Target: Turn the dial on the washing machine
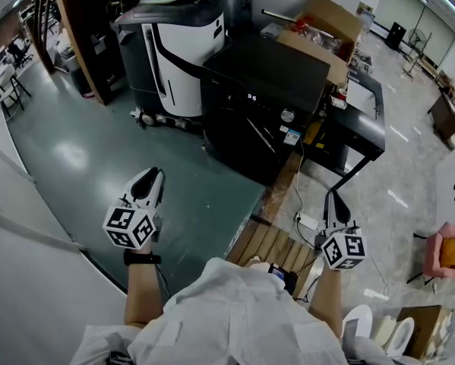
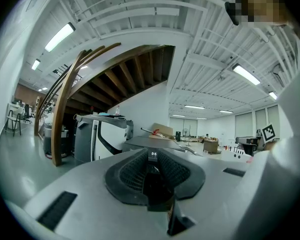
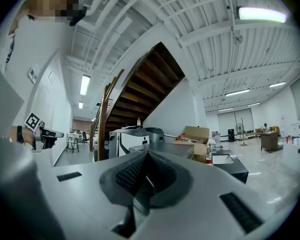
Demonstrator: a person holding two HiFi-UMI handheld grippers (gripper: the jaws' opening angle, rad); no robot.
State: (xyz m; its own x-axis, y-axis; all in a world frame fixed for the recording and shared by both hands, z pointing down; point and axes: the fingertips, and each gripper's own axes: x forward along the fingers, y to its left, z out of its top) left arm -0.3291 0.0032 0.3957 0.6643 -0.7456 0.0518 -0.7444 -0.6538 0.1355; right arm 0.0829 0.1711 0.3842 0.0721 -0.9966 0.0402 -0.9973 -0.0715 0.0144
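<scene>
The black washing machine (image 1: 265, 90) stands in the middle of the head view, its round silver dial (image 1: 287, 115) on the front panel near the right corner. Both grippers are held low, well short of the machine. My left gripper (image 1: 150, 178) hovers over the green floor with its jaws together and nothing between them. My right gripper (image 1: 331, 199) is over the wooden pallet, also shut and empty. The left gripper view shows its jaws (image 2: 153, 156) closed, the machine's top (image 2: 147, 142) far ahead. The right gripper view shows closed jaws (image 3: 147, 156) and the machine (image 3: 166, 149) beyond.
A white-and-black appliance (image 1: 174, 44) stands left of the washer. An open cardboard box (image 1: 322, 29) lies behind it and a black table (image 1: 364, 120) to its right. A power strip (image 1: 307, 220) and wooden pallet (image 1: 276, 243) lie near my feet. A wooden staircase (image 1: 75, 29) rises at the left.
</scene>
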